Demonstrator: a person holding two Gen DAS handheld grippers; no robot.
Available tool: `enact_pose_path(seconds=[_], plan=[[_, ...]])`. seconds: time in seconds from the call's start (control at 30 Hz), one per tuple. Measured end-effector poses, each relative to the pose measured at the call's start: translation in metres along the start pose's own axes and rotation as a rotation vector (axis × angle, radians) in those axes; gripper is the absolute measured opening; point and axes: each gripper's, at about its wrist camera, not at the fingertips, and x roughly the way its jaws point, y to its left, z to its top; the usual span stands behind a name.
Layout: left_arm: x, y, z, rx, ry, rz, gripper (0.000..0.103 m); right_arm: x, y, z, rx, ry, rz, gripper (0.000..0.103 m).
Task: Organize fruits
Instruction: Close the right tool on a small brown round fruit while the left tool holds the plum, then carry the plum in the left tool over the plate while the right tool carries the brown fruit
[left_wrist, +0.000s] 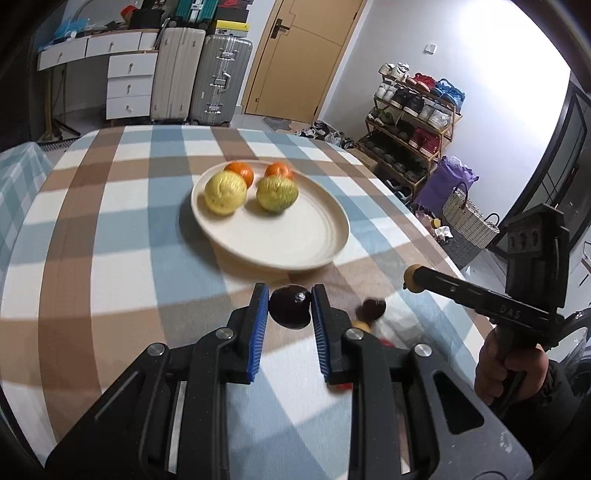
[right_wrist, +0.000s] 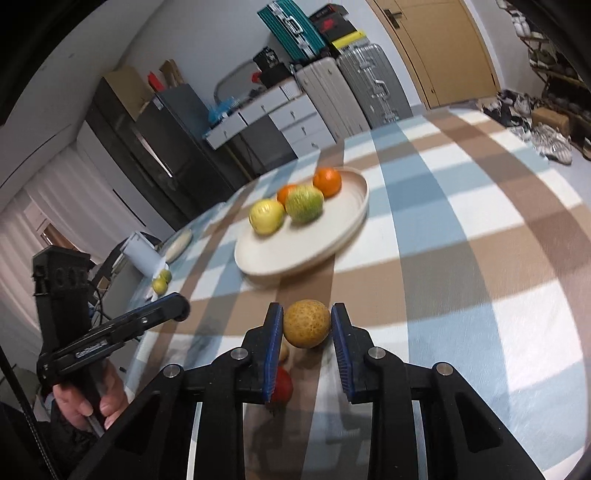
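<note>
A cream plate (left_wrist: 295, 236) (right_wrist: 332, 236) on the checked tablecloth holds two oranges (left_wrist: 240, 172) (right_wrist: 327, 181), a yellow fruit (left_wrist: 225, 192) (right_wrist: 266, 216) and a green-yellow fruit (left_wrist: 277, 193) (right_wrist: 305, 203). My left gripper (left_wrist: 290, 308) is shut on a dark purple fruit (left_wrist: 289, 306), held just in front of the plate. My right gripper (right_wrist: 306, 328) is shut on a tan round fruit (right_wrist: 306, 323), also in front of the plate. The right gripper shows in the left wrist view (left_wrist: 413, 279), with the tan fruit at its tip.
A dark fruit (left_wrist: 373, 307), a small yellow fruit and a red fruit (right_wrist: 282, 386) lie on the cloth near my fingers. Two small green-yellow fruits (right_wrist: 162, 280) and a white container (right_wrist: 142, 254) sit at the table's far left. The table edge and a shoe rack (left_wrist: 413, 122) are right.
</note>
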Motion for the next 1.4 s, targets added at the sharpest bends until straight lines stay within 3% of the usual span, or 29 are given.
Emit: enact_pose_path(seconds=[0.33, 0.63, 1.03, 1.4], plan=[[0.056, -0.014, 0.058, 0.051, 0.012, -0.035, 0.021, 0.025, -0.002, 0.061, -0.044, -0.022, 0.04, 0.027], [0.122, -0.014, 0.077, 0.033, 0.086, -0.049, 0.021, 0.077, -0.016, 0.113, -0.069, 0.013, 0.029, 0.027], [0.182, -0.033, 0.097, 0.041, 0.125, -0.063, 0.021, 0.139, -0.039, 0.146, -0.059, 0.091, 0.003, 0.027], [0.202, -0.033, 0.103, 0.027, 0.132, -0.052, 0.021, 0.165, -0.053, 0.146, -0.031, 0.14, -0.005, 0.028]])
